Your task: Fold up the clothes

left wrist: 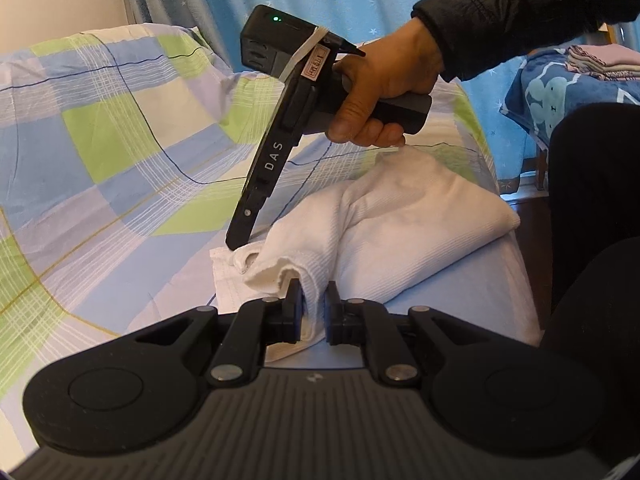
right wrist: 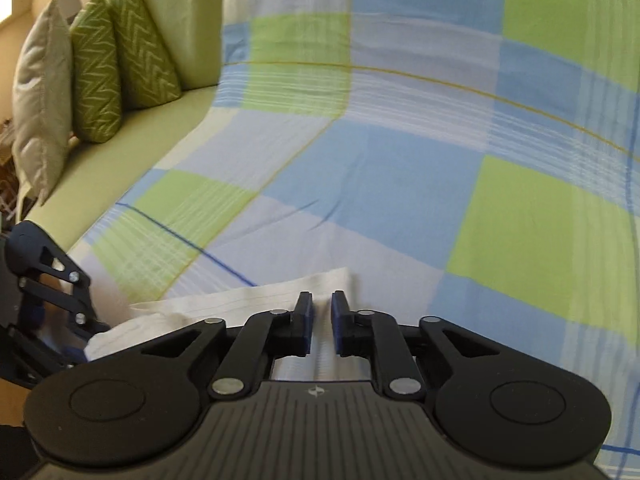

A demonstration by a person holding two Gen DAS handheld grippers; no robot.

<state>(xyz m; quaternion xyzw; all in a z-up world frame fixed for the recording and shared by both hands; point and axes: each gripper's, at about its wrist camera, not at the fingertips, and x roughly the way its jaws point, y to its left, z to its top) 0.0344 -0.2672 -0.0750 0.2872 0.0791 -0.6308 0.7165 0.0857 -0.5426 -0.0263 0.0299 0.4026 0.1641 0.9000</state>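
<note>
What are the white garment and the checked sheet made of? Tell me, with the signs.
White garment: looks like a soft knit, probably cotton; fine ribbed lines, matte, thick rounded folds. Checked sheet: looks like thin woven cloth, cotton or a blend; smooth, matte, printed blue and green squares, shallow creases. Fibre cannot be confirmed by sight.

Two black handheld grippers, person in dark clothing

Left gripper (left wrist: 313, 307): matte black linkage arms, silver pivot screws, blue pads, ribbed grey body, round caps at 8 and 4 o'clock. Right gripper (left wrist: 240, 246): black, white "DAS" lettering, green LED, pale band with red label, grey handle. Hand (left wrist: 384, 80) at 1 o'clock, black quilted sleeve (left wrist: 520, 12); black trousers (left wrist: 592, 240) at 3 o'clock.
</note>
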